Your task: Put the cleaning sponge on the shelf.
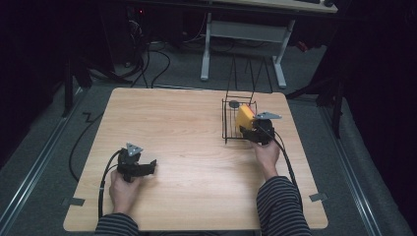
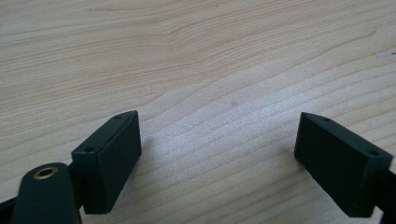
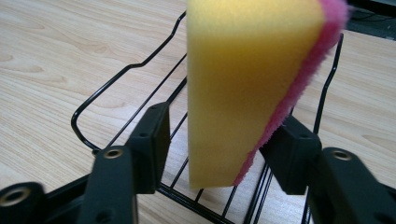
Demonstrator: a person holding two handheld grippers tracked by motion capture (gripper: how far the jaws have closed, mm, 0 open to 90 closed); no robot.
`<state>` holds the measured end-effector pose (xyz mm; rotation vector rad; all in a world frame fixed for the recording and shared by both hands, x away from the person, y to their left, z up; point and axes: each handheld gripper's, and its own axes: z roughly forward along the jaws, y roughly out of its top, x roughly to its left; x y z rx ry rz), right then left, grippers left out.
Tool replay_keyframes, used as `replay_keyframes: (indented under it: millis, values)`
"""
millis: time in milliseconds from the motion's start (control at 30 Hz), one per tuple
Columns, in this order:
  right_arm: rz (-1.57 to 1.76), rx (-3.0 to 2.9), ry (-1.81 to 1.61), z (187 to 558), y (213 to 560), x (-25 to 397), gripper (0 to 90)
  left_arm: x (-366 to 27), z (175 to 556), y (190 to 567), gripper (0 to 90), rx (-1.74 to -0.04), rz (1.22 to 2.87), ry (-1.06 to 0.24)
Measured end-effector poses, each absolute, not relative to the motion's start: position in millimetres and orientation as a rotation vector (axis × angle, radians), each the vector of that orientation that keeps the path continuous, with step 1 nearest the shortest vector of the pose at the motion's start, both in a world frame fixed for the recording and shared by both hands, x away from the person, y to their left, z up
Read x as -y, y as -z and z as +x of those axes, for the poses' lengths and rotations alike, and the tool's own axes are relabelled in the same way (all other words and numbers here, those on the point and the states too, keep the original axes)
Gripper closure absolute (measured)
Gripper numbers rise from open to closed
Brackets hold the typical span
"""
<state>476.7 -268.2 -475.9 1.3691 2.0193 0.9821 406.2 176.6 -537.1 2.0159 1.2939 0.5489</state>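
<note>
Right gripper view shows the sponge (image 3: pixel 247 88), yellow with a pink scrub face, standing upright between the jaws over the wire basket (image 3: pixel 121 77). The jaw on the pink side touches the sponge; the jaw on the yellow side seems to stand slightly clear of it, so I cannot tell whether the right gripper (image 3: pixel 219 140) is grasping it or has just let go. In the high view the sponge (image 1: pixel 244 118) sits at the near edge of the wire basket (image 1: pixel 227 119), with the right gripper (image 1: pixel 256 132) just beside that edge and a dark round item (image 1: pixel 234 104) at the basket's far side.

The main risk, as I judge it: if the grip is this loose, the sponge may tip off the basket's near rim and land on the table (image 1: pixel 196 128) instead of inside. Pulling back carelessly could also catch a jaw on the basket's thin wires and drag the light frame along.

The left gripper (image 1: pixel 142 168), well apart from the basket, rests with jaws spread wide over bare wood (image 2: pixel 219 158), holding nothing.
</note>
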Motion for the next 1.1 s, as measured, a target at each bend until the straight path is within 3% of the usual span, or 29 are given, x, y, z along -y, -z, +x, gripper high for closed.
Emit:
replay_keyframes:
  millis: [333,567,1100]
  values:
    - [1.381,-2.019,-1.005,472.9,471.1,270.9,29.9,-176.6,406.2,537.1,15.3,-1.294,2.016,-0.549]
    - [1.378,-2.017,-1.011,464.1,459.9,276.1,25.0,-176.6,406.2,537.1,15.2,-1.295,2.015,-0.549]
    - [1.384,-1.957,-1.131,435.8,442.2,297.6,25.7,-176.7,406.2,537.1,15.3,-1.295,2.015,-0.548]
